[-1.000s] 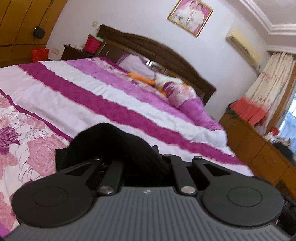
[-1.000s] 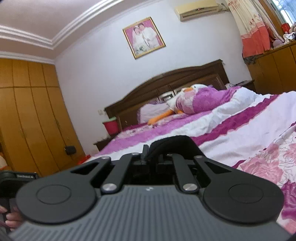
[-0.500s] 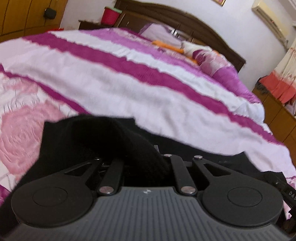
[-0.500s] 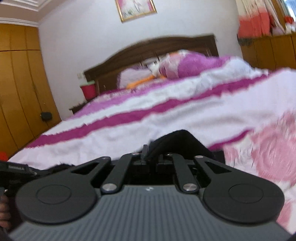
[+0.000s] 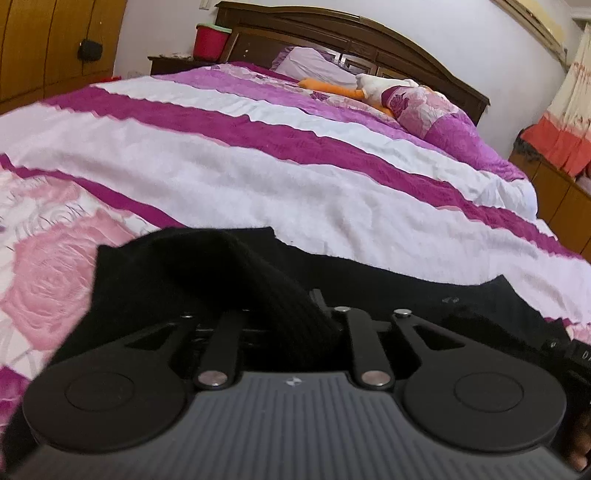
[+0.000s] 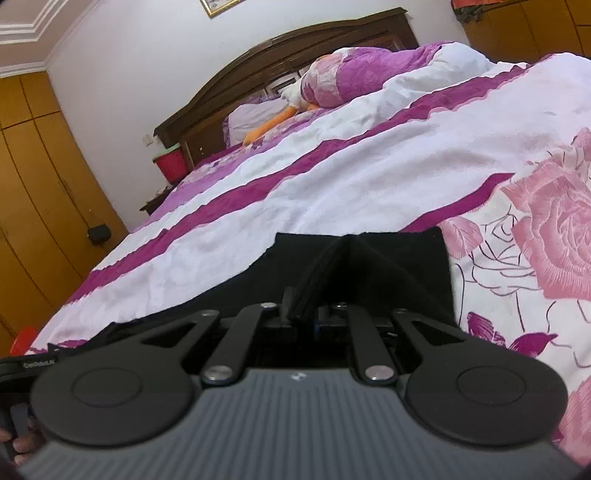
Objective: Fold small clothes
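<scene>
A small black knit garment [image 5: 207, 273] lies spread low on the pink-and-white bedspread [image 5: 258, 184]. My left gripper [image 5: 284, 314] is shut on a ribbed fold of it at its left end; the fingertips are hidden by the cloth. In the right wrist view the same black garment [image 6: 399, 266] lies flat on the bedspread [image 6: 369, 177]. My right gripper [image 6: 306, 295] is shut on a raised pinch of it near its right end.
The other gripper shows at the right edge of the left view [image 5: 569, 350] and the left edge of the right view [image 6: 22, 369]. Pillows and an orange-and-white plush [image 5: 354, 88] lie by the dark headboard [image 5: 369, 33]. A red bin [image 5: 210, 42] stands on a nightstand.
Both grippers have come down toward the bed with the black garment held between them. The cloth, lifted a second ago, now rests spread on the bedspread.
</scene>
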Motion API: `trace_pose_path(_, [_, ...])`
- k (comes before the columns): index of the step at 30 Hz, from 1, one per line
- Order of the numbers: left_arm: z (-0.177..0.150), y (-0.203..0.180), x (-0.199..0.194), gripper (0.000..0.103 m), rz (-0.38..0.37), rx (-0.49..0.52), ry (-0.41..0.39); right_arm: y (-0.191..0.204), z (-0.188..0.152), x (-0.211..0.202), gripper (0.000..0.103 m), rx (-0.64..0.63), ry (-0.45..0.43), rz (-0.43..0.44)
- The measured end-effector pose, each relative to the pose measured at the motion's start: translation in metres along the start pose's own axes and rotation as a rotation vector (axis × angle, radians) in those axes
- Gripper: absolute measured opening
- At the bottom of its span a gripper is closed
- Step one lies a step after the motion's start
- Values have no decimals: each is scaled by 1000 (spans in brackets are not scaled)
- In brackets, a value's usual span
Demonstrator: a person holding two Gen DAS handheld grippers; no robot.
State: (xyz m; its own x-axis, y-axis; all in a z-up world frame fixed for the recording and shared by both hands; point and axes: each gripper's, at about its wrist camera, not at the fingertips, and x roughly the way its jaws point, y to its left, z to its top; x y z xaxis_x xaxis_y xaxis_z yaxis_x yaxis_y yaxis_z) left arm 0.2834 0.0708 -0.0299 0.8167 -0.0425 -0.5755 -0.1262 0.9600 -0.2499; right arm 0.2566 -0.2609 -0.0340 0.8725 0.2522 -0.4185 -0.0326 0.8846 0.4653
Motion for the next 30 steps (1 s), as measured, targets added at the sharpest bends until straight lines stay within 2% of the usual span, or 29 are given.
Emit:
trace_pose_path(1, [1, -1, -5, 30, 4, 10, -3, 0, 2, -2, 12, -6, 7, 5])
trace_pose_path(2, [2, -1, -10, 34, 6, 20, -5, 1, 3, -5, 17, -10, 12, 9])
trace_pose_path(6, [1, 2, -34, 45, -29, 60, 10, 1, 6, -26, 43, -34, 16, 44])
trace_pose_path(12, [-17, 12, -73, 47, -73, 83, 20, -5, 2, -53, 44, -92, 54, 68])
trace_pose_path(17, [-36, 11, -89, 47, -95, 161, 41, -6, -3, -67, 43, -145, 92, 85])
trace_pose_path(20, [-44, 4, -86, 47, -80, 223, 40, 0, -8, -70, 43, -216, 102, 85])
trace_pose_path(22, [-42, 0, -80, 47, -67, 241, 33, 6, -10, -68, 41, -283, 107, 55])
trace_pose_path(27, [-24, -1, -54, 47, -43, 224, 6, 19, -5, -49, 40, -425, 99, -42])
trace_pose_path(30, [-8, 2, -39, 47, -15, 192, -21, 21, 5, -36, 39, -428, 91, -67])
